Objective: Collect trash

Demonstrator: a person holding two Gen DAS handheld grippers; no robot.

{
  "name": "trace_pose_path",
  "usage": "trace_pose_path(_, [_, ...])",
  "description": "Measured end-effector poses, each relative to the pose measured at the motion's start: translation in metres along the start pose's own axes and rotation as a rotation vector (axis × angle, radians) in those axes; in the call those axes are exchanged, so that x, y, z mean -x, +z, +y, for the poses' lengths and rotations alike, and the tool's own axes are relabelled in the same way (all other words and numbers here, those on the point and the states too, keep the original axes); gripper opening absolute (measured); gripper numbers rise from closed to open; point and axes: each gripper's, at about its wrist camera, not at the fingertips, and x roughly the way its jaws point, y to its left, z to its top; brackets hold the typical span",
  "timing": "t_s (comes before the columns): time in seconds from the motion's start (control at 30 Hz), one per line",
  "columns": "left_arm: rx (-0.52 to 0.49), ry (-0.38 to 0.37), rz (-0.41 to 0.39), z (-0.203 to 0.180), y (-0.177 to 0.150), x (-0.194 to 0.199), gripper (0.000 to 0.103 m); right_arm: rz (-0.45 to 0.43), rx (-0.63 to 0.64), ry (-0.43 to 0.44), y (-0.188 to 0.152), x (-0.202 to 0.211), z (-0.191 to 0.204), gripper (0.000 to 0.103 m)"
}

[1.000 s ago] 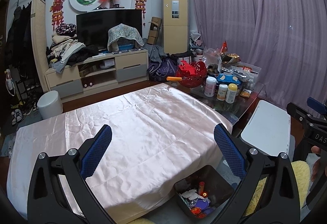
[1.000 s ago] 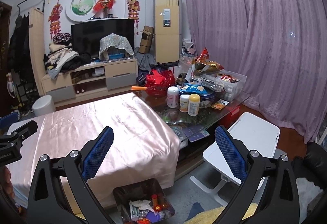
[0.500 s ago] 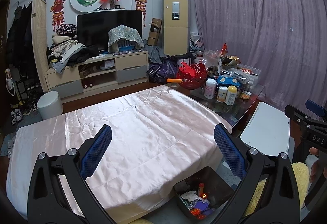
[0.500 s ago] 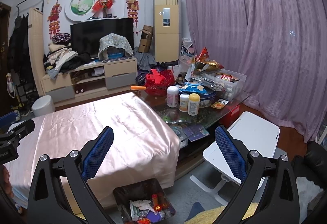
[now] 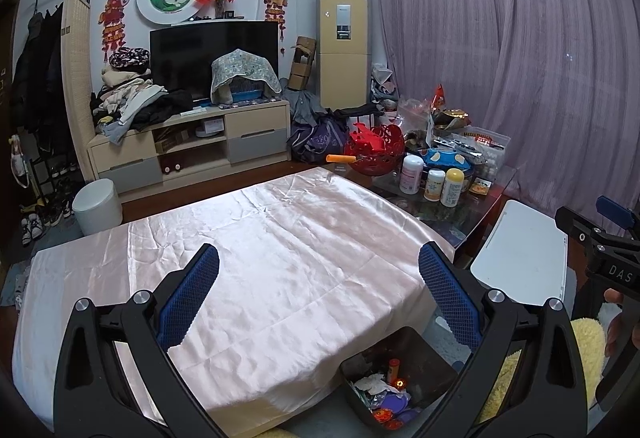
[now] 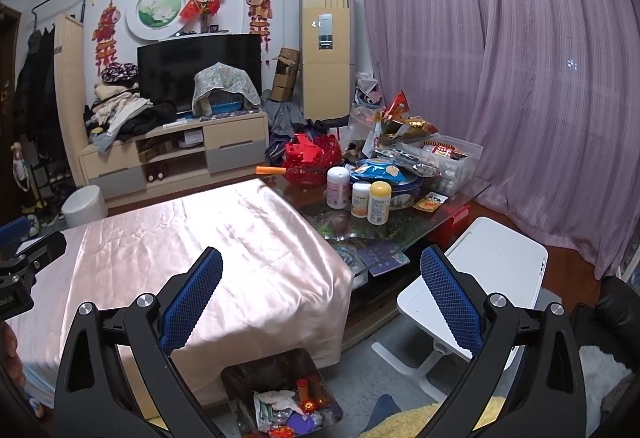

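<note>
Left gripper (image 5: 318, 280) is hovering wide open and empty over a pink cloth (image 5: 256, 258). Just below its right finger, a bin (image 5: 424, 354) is sitting, holding trash (image 5: 384, 390). Right gripper (image 6: 320, 284) is gaping empty too, a cluttered glass table (image 6: 404, 226) lying ahead.

In front of me the table (image 5: 280, 270) is covered by a creased pale pink satin cloth (image 6: 224, 238) with nothing lying on it. Beside it, to my right, the glass coffee table (image 6: 404, 226) carries three bottles (image 6: 360, 194), a blue round tin (image 6: 396, 186), a red basket (image 6: 312, 162) and a clear plastic box (image 6: 452, 162). On the floor (image 6: 360, 382) at the near edge of the cloth sits a dark bin (image 6: 280, 398) holding wrappers and scraps
</note>
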Motion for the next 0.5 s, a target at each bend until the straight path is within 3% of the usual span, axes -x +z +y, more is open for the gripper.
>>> trace_pose_path(0.5, [0.004,0.0,0.002,0.0001,-0.0006,-0.0009,0.095,0.011,0.001,-0.005,0.0001,-0.0009,0.0009,0.1])
